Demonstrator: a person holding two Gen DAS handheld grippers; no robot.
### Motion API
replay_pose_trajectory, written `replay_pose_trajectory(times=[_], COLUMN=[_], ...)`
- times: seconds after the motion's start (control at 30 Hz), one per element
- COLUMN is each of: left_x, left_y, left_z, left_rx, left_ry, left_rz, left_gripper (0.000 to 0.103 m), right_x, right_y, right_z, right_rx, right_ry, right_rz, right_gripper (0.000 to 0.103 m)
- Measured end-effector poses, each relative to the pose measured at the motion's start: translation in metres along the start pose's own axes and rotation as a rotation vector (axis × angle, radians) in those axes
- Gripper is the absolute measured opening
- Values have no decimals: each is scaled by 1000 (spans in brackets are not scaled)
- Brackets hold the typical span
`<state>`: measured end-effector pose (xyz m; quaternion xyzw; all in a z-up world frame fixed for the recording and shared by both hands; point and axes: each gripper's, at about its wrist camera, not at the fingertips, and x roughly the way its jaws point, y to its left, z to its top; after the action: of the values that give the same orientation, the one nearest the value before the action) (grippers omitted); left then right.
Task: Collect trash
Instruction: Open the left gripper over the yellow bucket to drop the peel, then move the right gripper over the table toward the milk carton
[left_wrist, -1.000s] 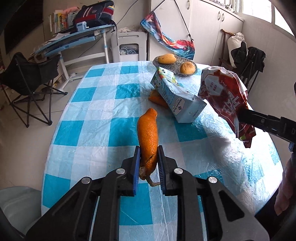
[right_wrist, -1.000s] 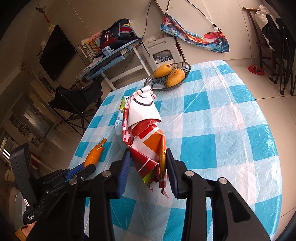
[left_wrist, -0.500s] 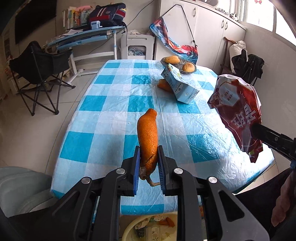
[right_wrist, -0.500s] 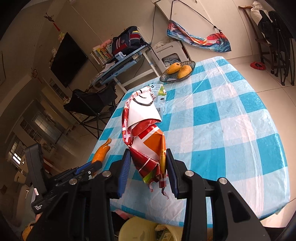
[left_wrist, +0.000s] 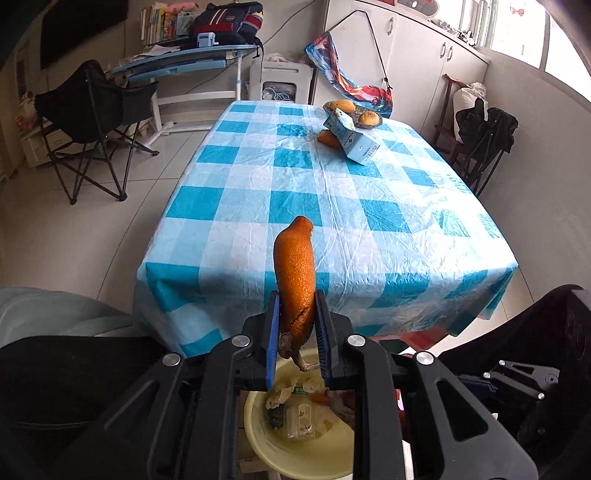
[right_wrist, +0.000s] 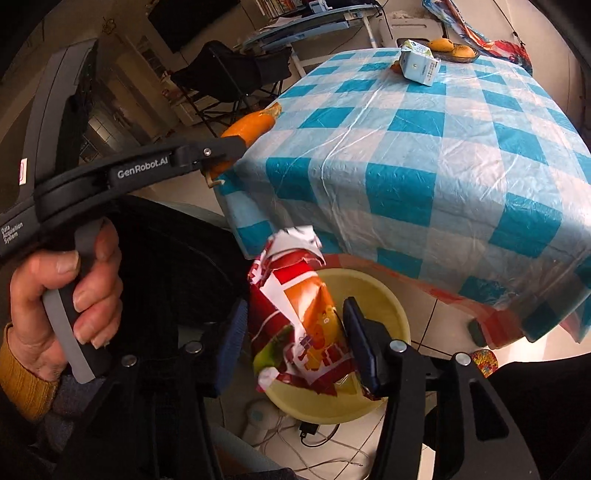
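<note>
My left gripper is shut on a long piece of orange peel, held upright just off the table's near edge, above a yellow basin holding several bits of trash. The right wrist view shows that left gripper and the orange peel at upper left. My right gripper hangs over the yellow basin. Its jaws are opening, with a crumpled red and orange snack bag loose between them and a gap at the left pad. A milk carton lies on the far side of the table.
The table has a blue and white checked cloth. Beside the carton lie another orange peel and a dish of fruit. A folding chair stands at left. Cables lie on the floor under the basin.
Both grippers drew back from over the table to the basin below its near edge. The right jaws widened around the snack bag. The left still grips the peel.
</note>
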<state>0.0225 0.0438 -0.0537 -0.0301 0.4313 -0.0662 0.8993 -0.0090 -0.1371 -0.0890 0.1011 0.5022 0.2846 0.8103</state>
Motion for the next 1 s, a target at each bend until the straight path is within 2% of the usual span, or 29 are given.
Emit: replay_pose_trajectory(times=[0.1,0.2,0.27,0.37,0.4,0.47,0.57,0.73,0.87,1.0], left_x=[-2,-1,1,-3,-6,-13,-26,-41,-40,-34], left_y=[-3,-10,-17,-20,-18,-12,-4,12,32,51], left_z=[-20,-40,-52,-60,-58,-52,-37,1,33,40], left_rx=[3,22,53,65,55,23,-9,-57,-127,-208], left_ry=[74,160,228,243,228,174,58,-134,-212,-248], left_rz=[-28,-63,-90,-102,-101,-91,-56,40,66,73], left_gripper=[18,18,18,23,27,50,60,81,84,87], right_x=[-14,-26,-34,-43,-44,-42,-28,17,55,73], right_y=[-19,-37,-46,-57,-60,-68,-75,-64,-80,-116], right_z=[7,14,25,48,58,80,111,151,180,202], right_rx=[95,156,174,176,174,166,115,-79,-106,-63], right_ry=[-63,-119,-163,-225,-245,-270,-267,-172,-94,-50], right_rz=[-5,-49,-82,-143,-169,-220,-265,-306,-353,-409], right_gripper=[56,58,64,73,74,80,81,81,81,81])
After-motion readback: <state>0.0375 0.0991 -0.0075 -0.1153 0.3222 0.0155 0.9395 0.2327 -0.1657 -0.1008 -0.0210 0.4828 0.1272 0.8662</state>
